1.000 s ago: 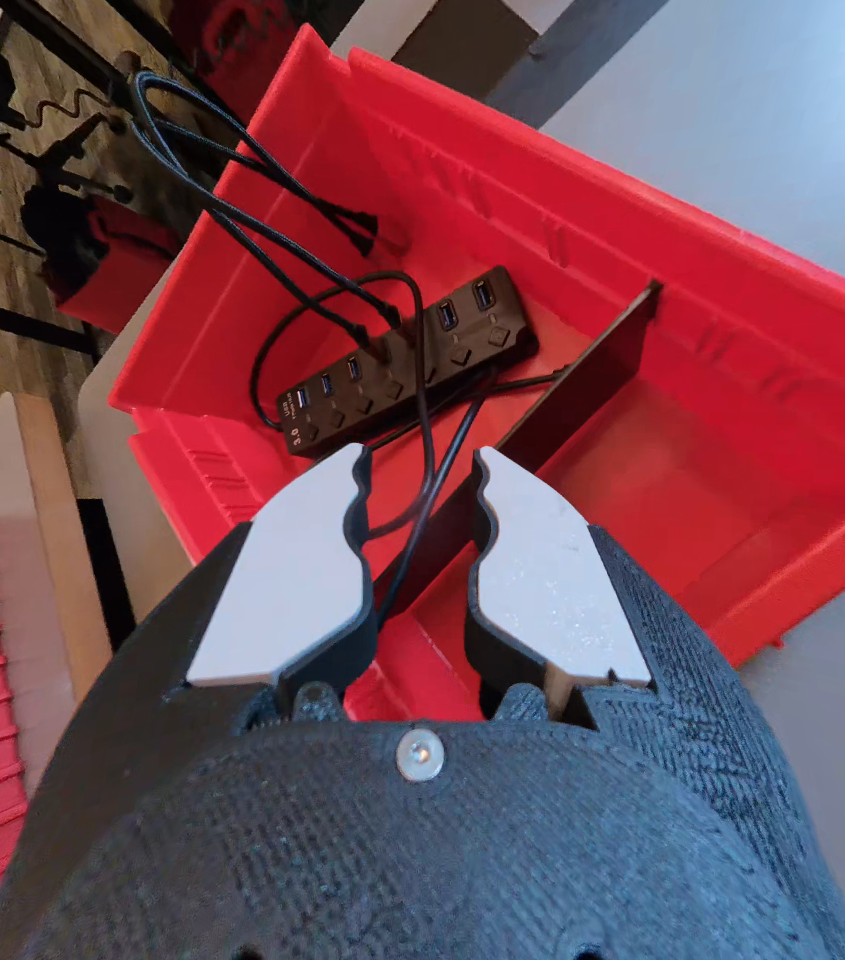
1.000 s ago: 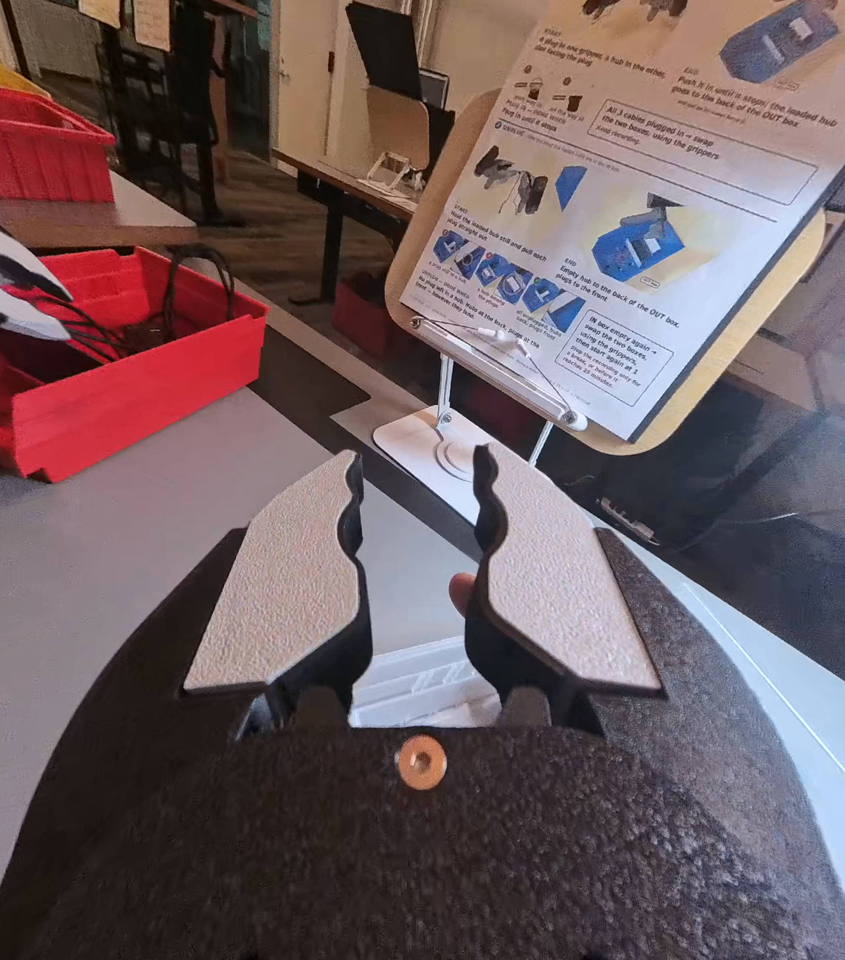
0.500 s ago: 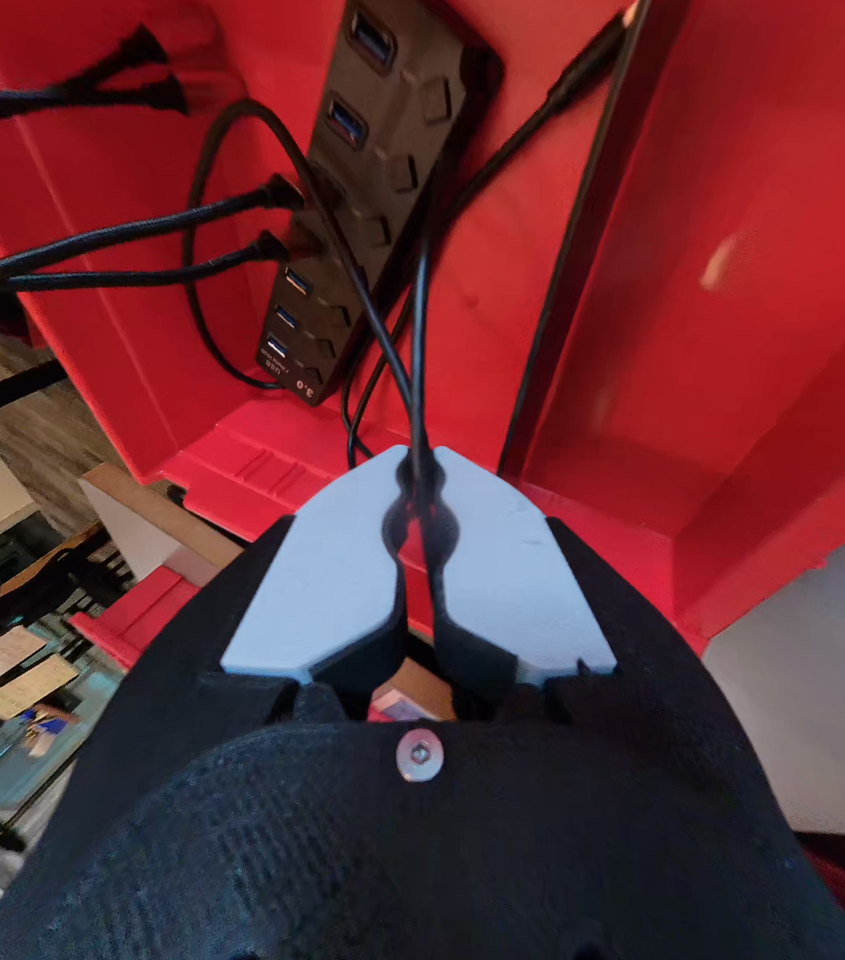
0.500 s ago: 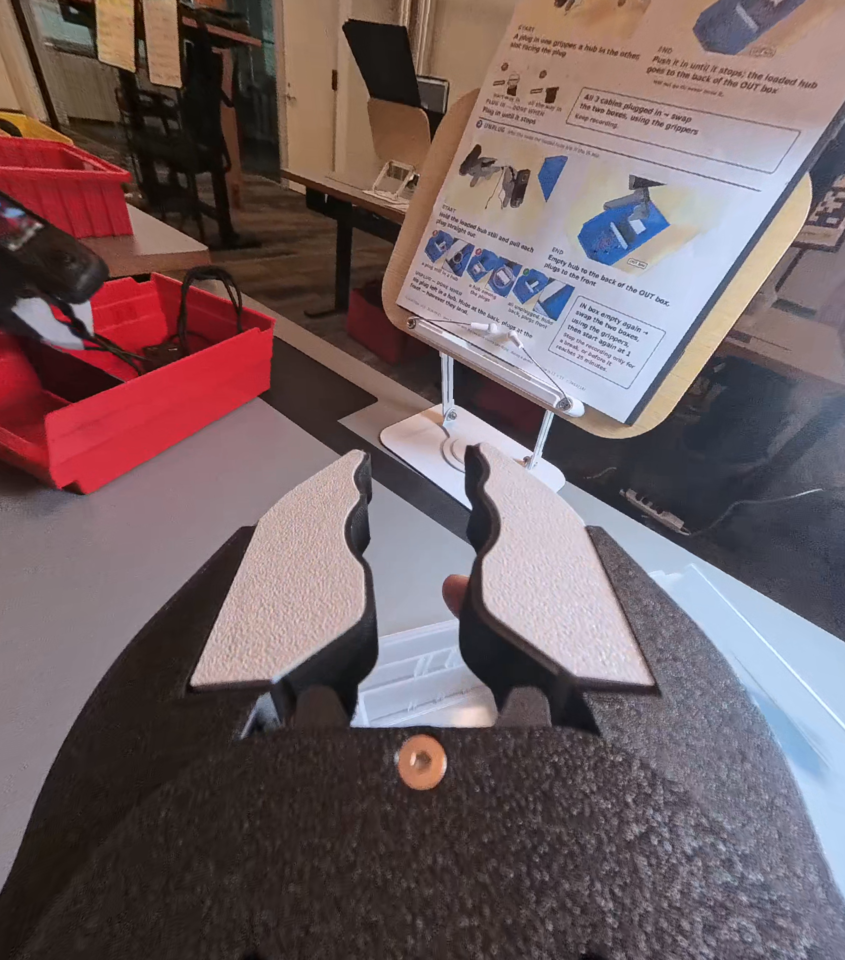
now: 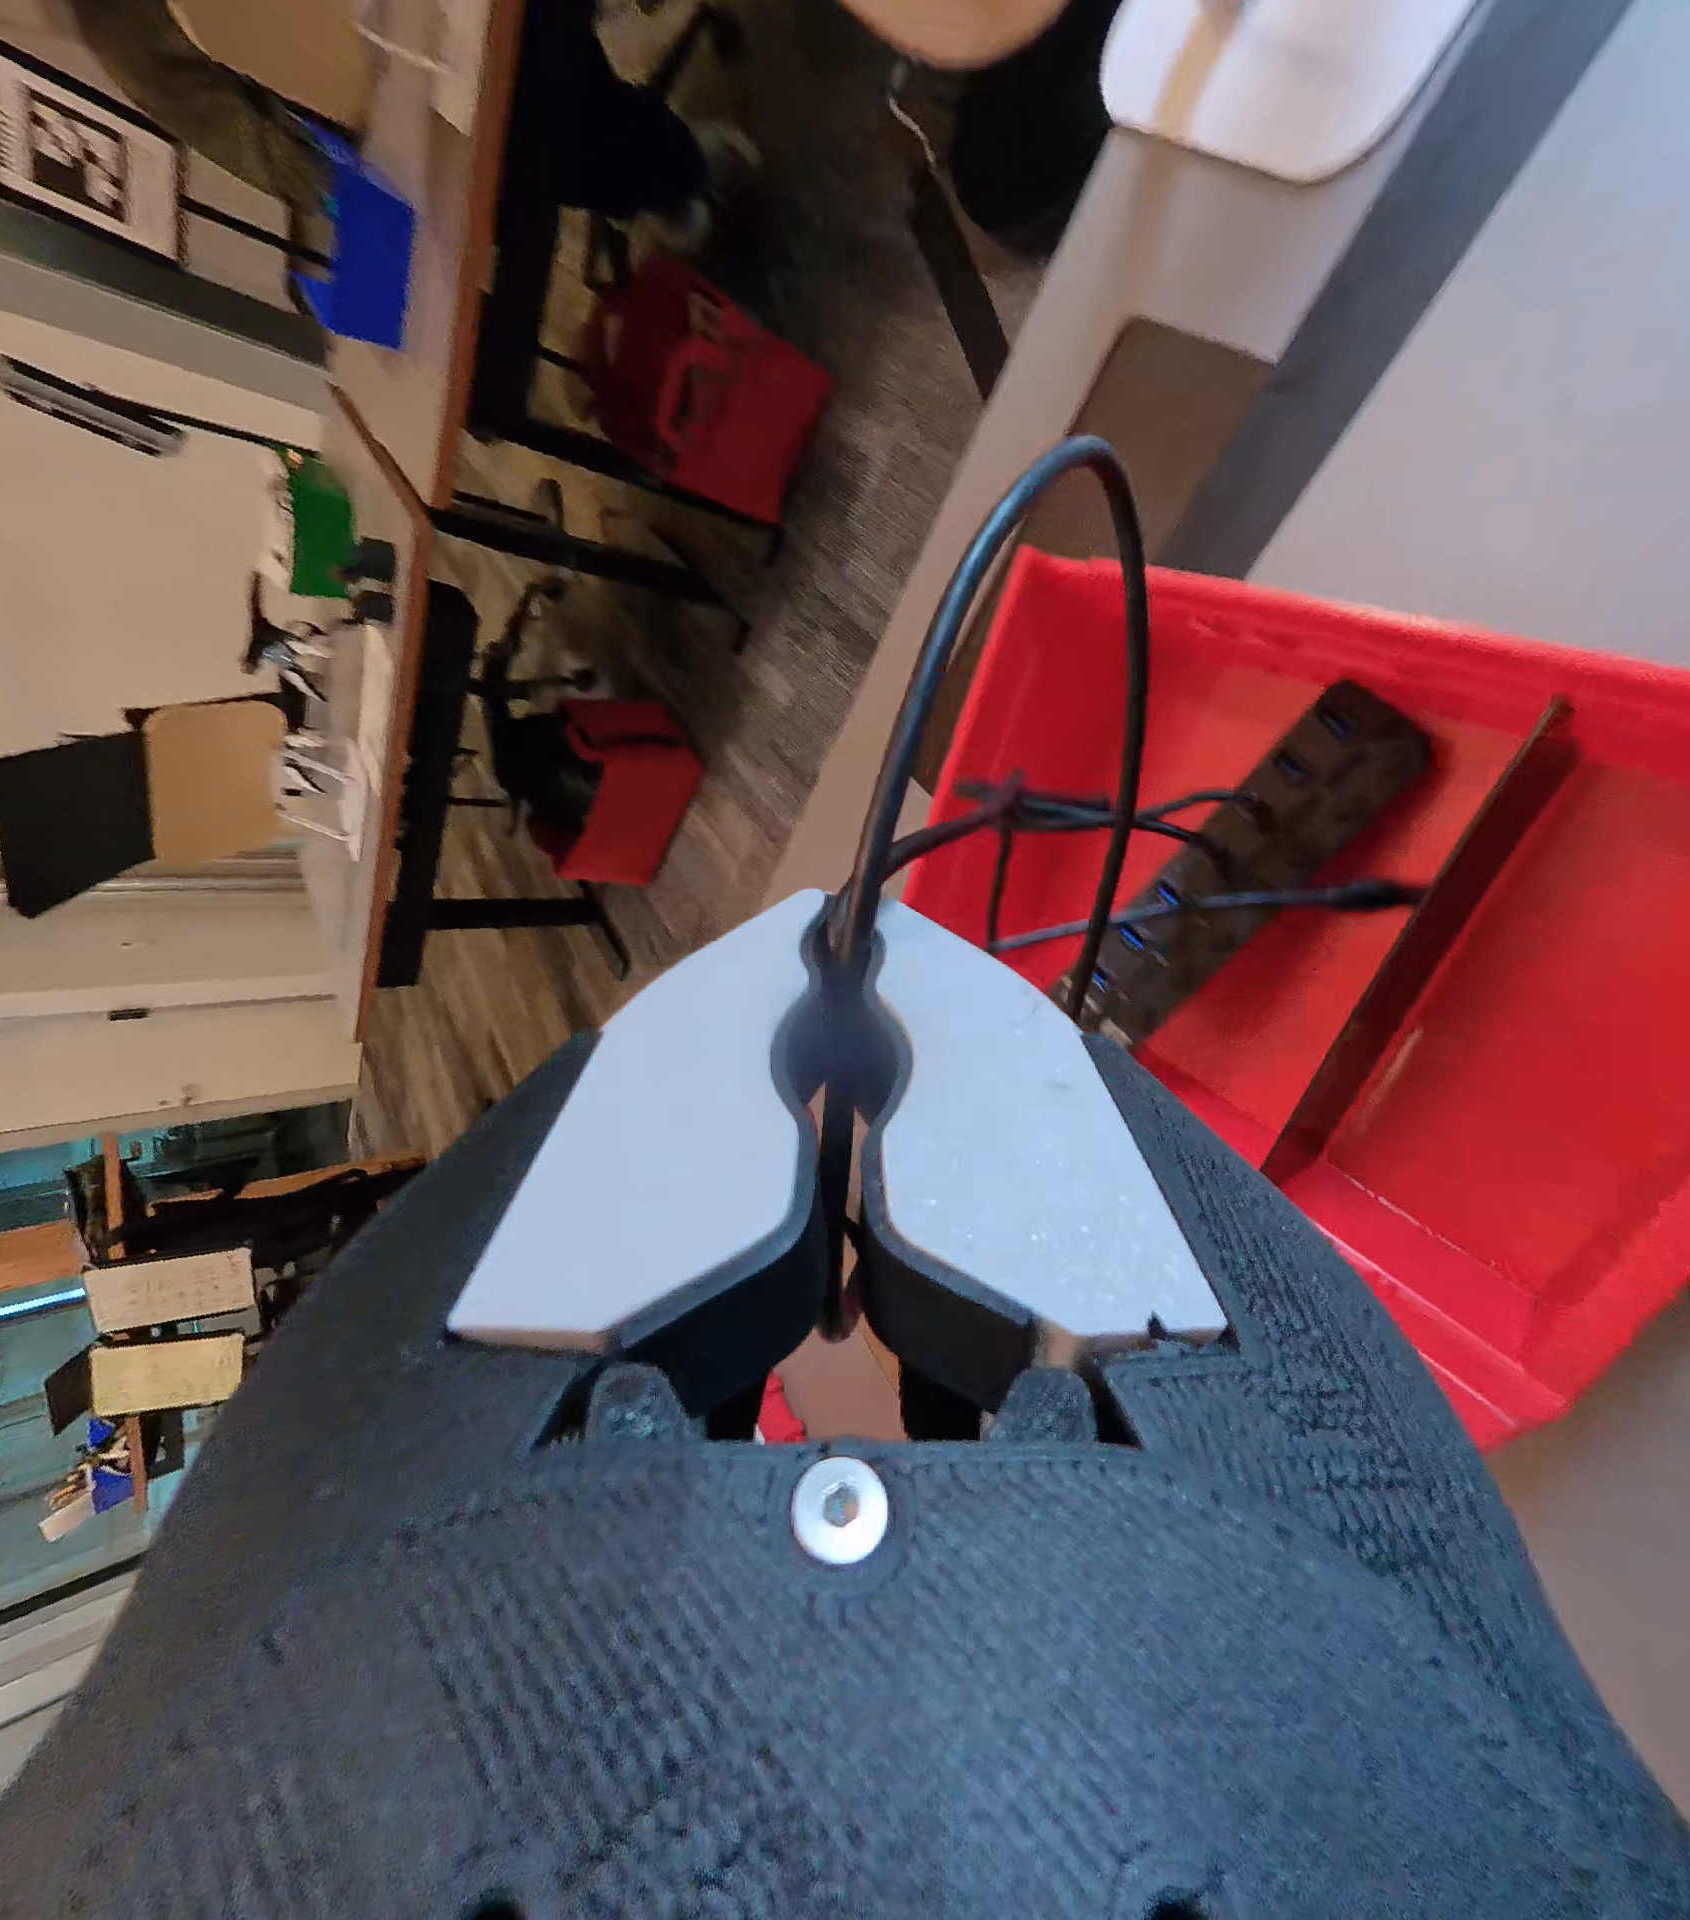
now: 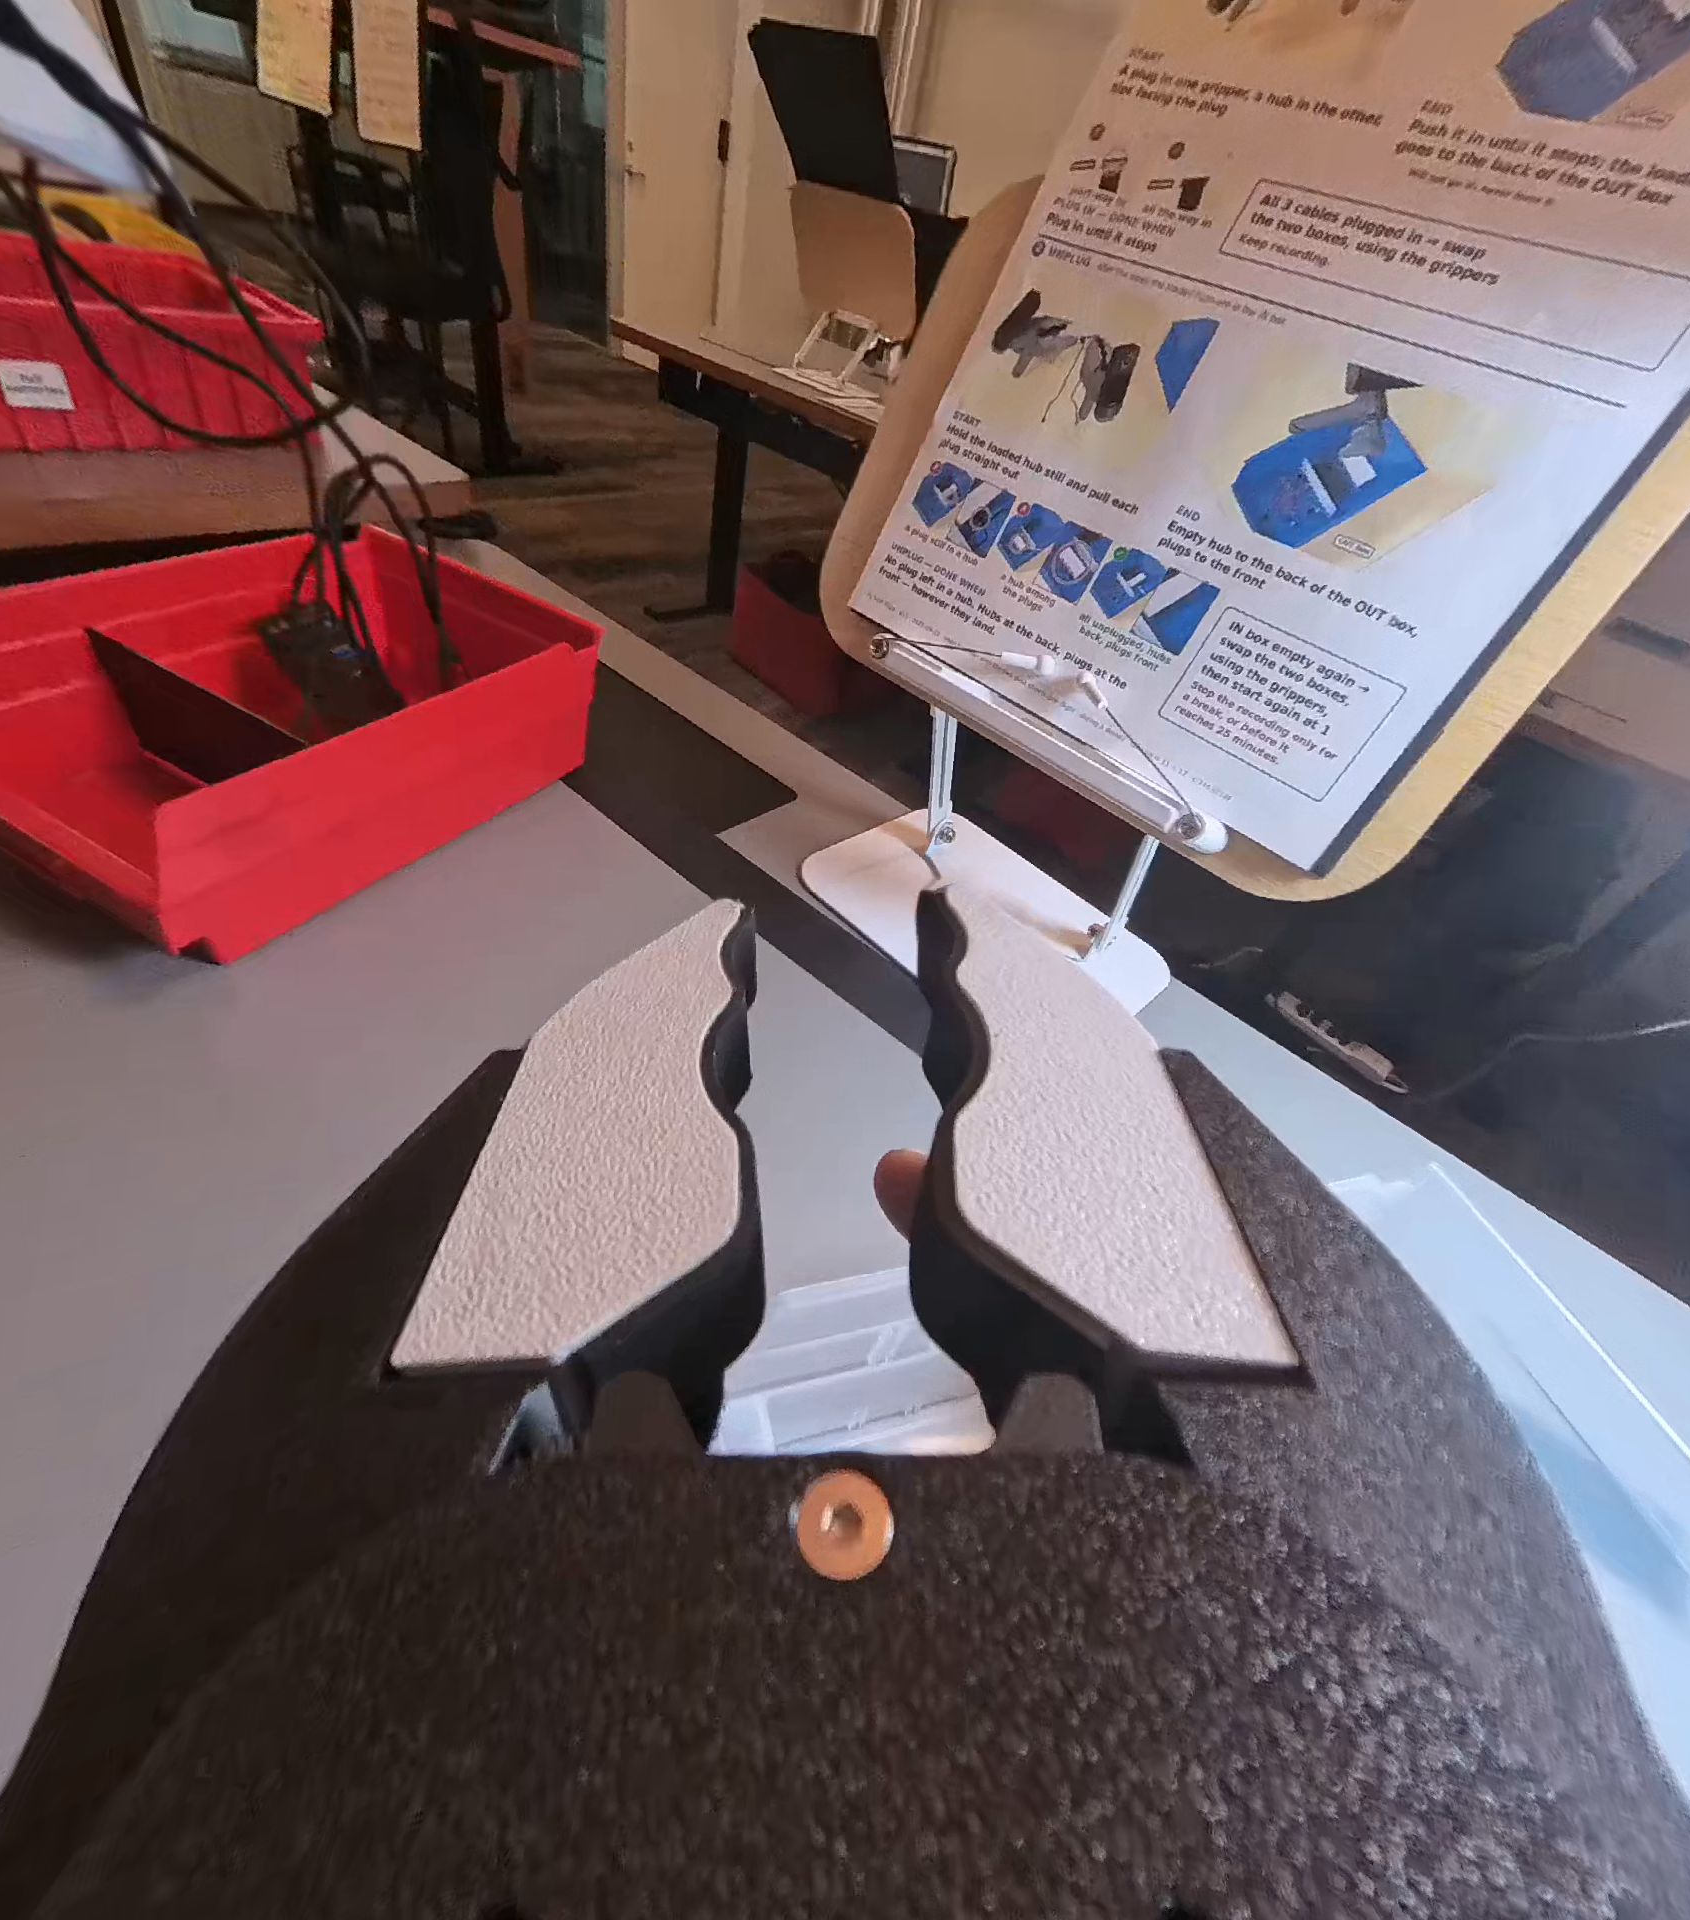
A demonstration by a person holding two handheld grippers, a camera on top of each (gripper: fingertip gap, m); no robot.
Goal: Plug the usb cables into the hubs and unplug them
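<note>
Hub (image 5: 1256, 873), a long black strip with blue ports, lay at right of centre in the red bin (image 5: 1651, 1195), beside a dark divider (image 5: 1423, 935). My left gripper (image 5: 846, 940) pinched a thin black cable (image 5: 934, 665) (arching up, then down toward the hub). My right gripper (image 6: 836, 914) stood parted over bare grey table (image 6: 145, 1091), holding nothing.

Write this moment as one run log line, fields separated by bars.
left gripper: shut on black cable | right gripper: open, empty | USB hub: in red bin, cables plugged
</note>
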